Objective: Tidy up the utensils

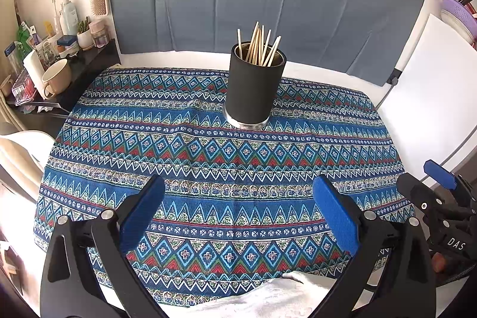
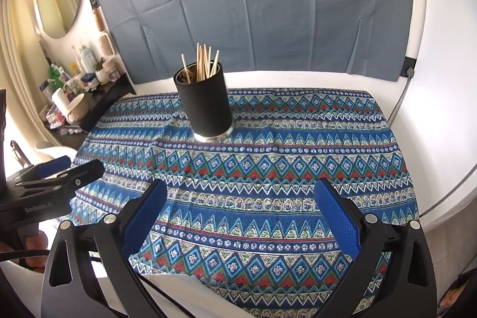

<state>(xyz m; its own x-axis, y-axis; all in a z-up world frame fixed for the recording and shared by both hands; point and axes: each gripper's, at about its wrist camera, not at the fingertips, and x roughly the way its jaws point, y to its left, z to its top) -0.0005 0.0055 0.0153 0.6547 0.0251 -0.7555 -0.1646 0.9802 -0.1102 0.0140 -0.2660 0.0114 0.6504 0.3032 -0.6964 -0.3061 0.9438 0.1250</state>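
A: We are holding the left claw (image 1: 238,198) above the near part of the blue patterned zigzag cloth (image 1: 208,157), blue-padded fingers (image 1: 143,213) spread wide apart, gripping nothing.

B: We are holding the right claw (image 2: 240,201) likewise, fingers wide apart, nothing between them. Where are the utensils sitting?

A: The thin wooden sticks (image 1: 262,46) are standing bunched in the black cylindrical holder with a metal base (image 1: 253,88). It is resting upright on the cloth's far half, covering the white surface (image 1: 328,70), well apart from both claws.
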